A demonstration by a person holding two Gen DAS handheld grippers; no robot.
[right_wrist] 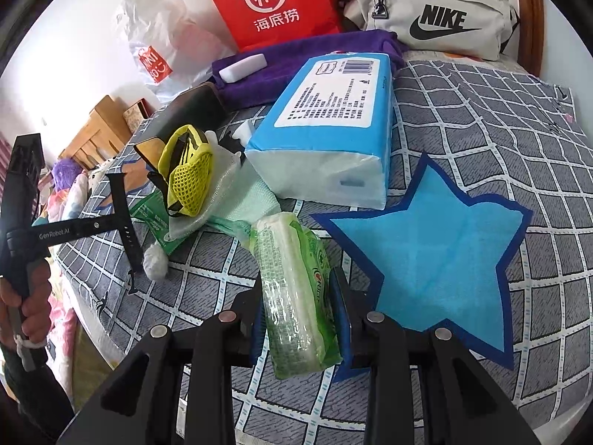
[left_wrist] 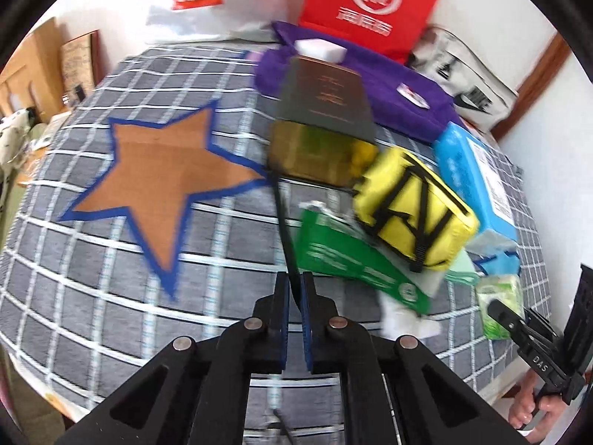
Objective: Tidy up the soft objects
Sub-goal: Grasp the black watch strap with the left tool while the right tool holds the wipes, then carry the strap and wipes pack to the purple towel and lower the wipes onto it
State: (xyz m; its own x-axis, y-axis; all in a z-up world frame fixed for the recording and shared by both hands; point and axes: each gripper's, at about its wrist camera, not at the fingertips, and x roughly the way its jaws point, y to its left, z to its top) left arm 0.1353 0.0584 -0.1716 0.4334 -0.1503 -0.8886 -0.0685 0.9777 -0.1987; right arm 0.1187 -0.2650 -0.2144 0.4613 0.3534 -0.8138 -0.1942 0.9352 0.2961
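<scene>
My left gripper is shut on a thin black strap that runs up to the corner of a dark box; which item the strap belongs to I cannot tell. To their right lies a yellow pouch with black straps, on a green packet. My right gripper is shut on a green tissue pack, held just above the checked bedspread. A big blue tissue pack lies behind it. A brown star mat lies left, a blue star mat right.
A purple towel carrying a white block lies at the back, before a red bag, a grey Nike bag and a white plastic bag. A white pom-pom and pale green cloth lie near the pouch.
</scene>
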